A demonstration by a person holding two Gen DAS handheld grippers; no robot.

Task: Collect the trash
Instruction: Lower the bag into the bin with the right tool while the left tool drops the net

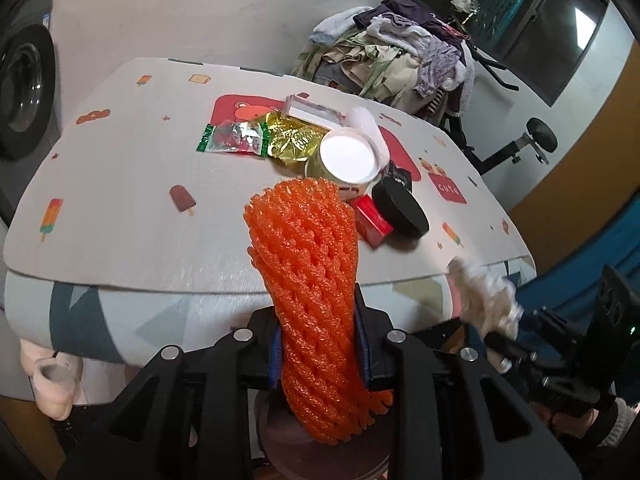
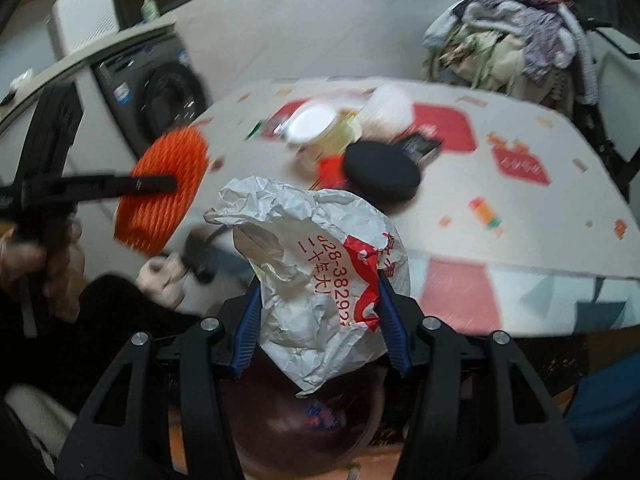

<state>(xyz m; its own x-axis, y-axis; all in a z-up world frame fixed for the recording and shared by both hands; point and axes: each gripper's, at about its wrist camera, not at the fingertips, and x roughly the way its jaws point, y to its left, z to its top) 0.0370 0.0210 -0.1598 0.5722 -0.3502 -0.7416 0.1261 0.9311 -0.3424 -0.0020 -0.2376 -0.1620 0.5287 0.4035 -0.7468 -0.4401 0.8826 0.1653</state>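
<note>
My left gripper (image 1: 318,344) is shut on an orange foam fruit net (image 1: 312,280), held off the table's front edge above a dark round bin (image 1: 320,448). My right gripper (image 2: 320,312) is shut on a crumpled white paper wrapper with red print (image 2: 320,280), above the same dark bin (image 2: 304,420). The right gripper and wrapper also show at the right of the left wrist view (image 1: 484,300). The net shows in the right wrist view (image 2: 164,196). More trash lies on the table: a paper cup (image 1: 348,158), a gold wrapper (image 1: 288,140), a green candy wrapper (image 1: 232,140), a red box (image 1: 372,220) and a black round lid (image 1: 400,208).
The low table (image 1: 120,200) has a patterned cloth. A clear plastic box (image 1: 312,112) and a white roll (image 1: 368,128) lie behind the cup. A clothes pile (image 1: 400,52) stands behind the table. A washing machine (image 2: 160,92) is at the left.
</note>
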